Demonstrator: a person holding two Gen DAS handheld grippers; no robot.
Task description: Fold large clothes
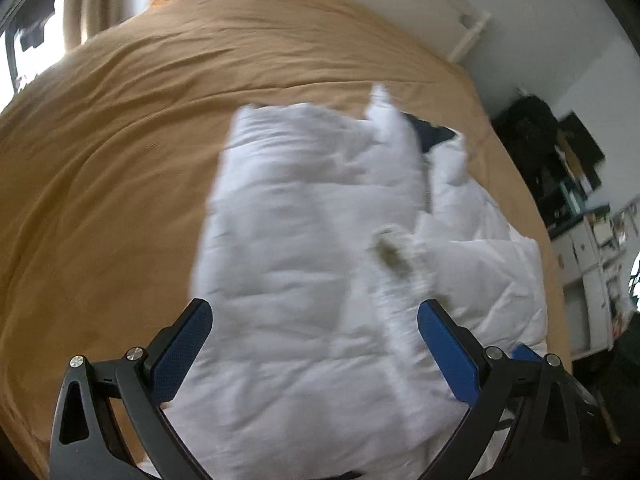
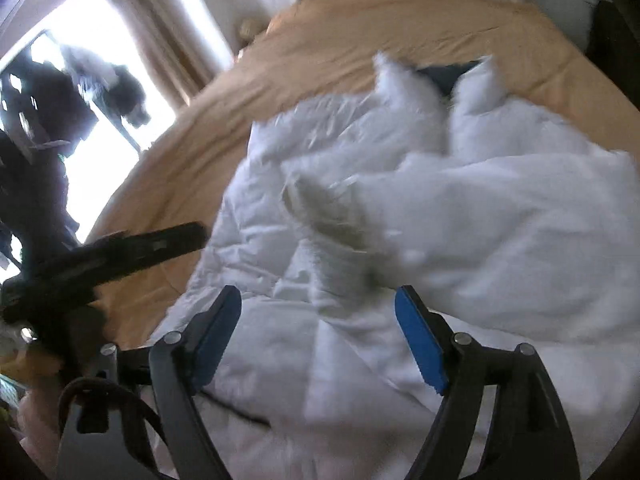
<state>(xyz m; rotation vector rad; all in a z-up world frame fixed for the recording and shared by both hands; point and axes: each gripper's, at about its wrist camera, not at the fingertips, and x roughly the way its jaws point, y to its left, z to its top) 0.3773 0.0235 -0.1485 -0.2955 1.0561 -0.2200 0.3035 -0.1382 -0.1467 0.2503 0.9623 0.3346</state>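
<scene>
A white quilted puffer jacket (image 1: 312,240) lies spread on a tan bed cover (image 1: 120,160), blurred by motion. Its dark blue collar lining (image 1: 434,136) shows at the far end. One sleeve lies folded across the body, its greyish cuff opening (image 1: 394,258) facing up. My left gripper (image 1: 316,312) hangs open above the near part of the jacket, nothing between its blue pads. In the right wrist view the jacket (image 2: 460,220) fills the middle, with the cuff (image 2: 328,216) and collar lining (image 2: 452,72). My right gripper (image 2: 318,296) is open just short of the cuff, holding nothing.
The bed cover (image 2: 340,32) runs to a white wall. A bright window with curtains (image 2: 152,28) and dark hanging clothes (image 2: 48,96) are at left. White drawers with clutter (image 1: 592,264) stand right of the bed. The other tool's black body (image 2: 120,248) crosses the left side.
</scene>
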